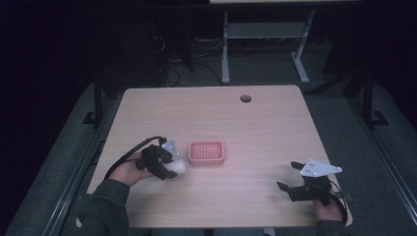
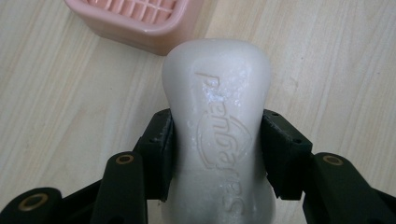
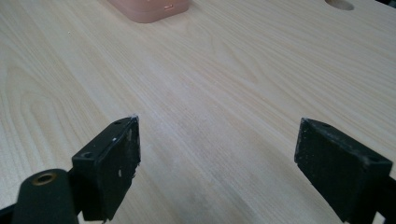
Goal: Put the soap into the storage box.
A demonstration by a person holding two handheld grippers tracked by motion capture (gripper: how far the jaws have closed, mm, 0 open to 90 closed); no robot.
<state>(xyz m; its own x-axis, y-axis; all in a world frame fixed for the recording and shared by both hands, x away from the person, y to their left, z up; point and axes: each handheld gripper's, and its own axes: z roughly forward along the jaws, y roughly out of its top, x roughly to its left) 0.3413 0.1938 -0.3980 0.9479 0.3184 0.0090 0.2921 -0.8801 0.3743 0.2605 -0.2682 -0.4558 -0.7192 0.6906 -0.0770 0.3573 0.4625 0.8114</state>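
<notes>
Left tongs (image 2: 217, 158) clamp a white soap bar (image 2: 217, 121) embossed "Safeguard"; right tongs (image 3: 217, 163) gape wide.

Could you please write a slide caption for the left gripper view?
Left gripper fingers clamp a white soap bar near the pink soap dish.

Light wooden table (image 1: 255, 128), round cable hole (image 1: 245, 98), metal stand (image 1: 263, 44)

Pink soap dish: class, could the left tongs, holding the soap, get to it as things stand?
Probably yes: the left tongs, shut on the soap bar, sit just beside the pink soap dish, with only bare table between.
</notes>
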